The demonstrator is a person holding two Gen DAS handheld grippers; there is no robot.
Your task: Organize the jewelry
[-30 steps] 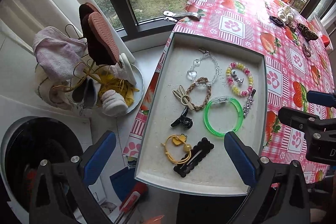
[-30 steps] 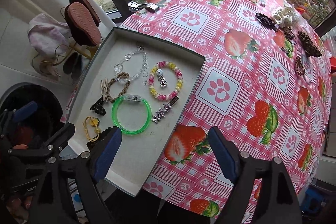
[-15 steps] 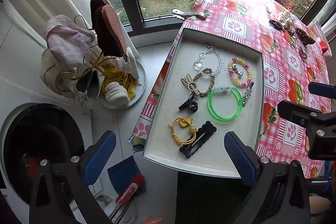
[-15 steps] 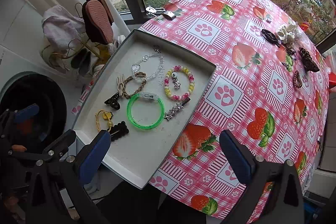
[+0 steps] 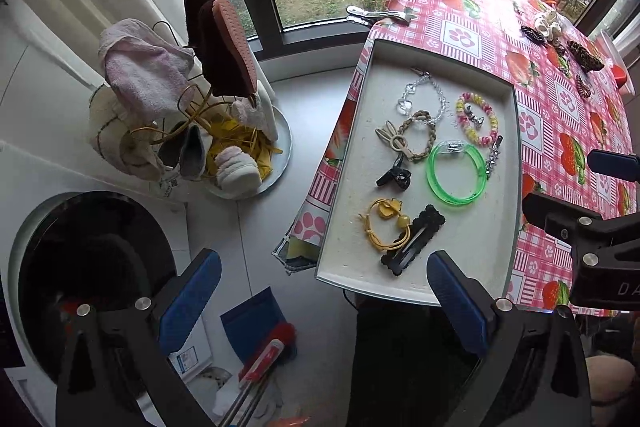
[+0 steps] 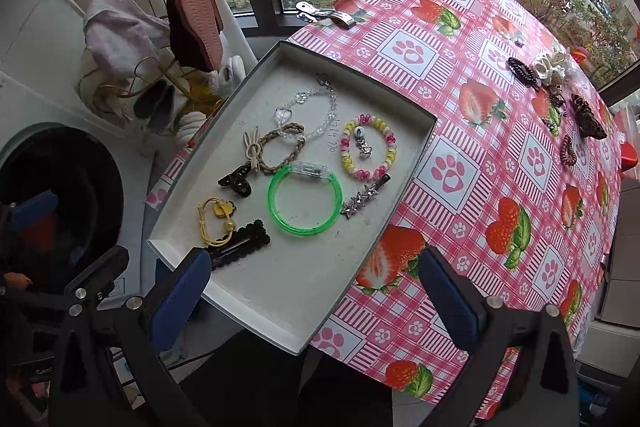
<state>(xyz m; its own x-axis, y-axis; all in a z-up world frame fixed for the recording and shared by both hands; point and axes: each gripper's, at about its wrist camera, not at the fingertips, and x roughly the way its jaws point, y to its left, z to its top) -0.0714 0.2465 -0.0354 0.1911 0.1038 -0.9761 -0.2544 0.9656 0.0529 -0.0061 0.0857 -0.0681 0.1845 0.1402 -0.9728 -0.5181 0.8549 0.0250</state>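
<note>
A shallow grey tray [image 5: 496, 259] [image 6: 304, 291] sits at the table's near left corner. It holds several pieces: a green bangle [image 5: 456, 173] [image 6: 305, 201], a pink-yellow bead bracelet [image 6: 368, 146], a braided brown hair tie [image 6: 280, 147], a clear crystal bracelet [image 6: 308, 109], a star clip [image 6: 365, 195], a black claw clip [image 6: 236, 179], a yellow hair tie [image 6: 216, 223] and a black snap clip [image 6: 240, 243]. My left gripper [image 5: 320, 295] is open and empty, off the tray's near left edge. My right gripper [image 6: 312, 299] is open and empty above the tray's near edge.
More hair clips and ties [image 6: 560, 95] lie at the far right of the strawberry tablecloth [image 6: 500, 187]. A metal clip [image 6: 324, 15] lies at the far table edge. Left of the table stand a shoe rack with slippers [image 5: 216, 43] and a washing machine drum [image 5: 92, 267].
Both grippers have pulled back and up from the tray, which now looks smaller and farther. The jewelry has not moved. Both stay open.
</note>
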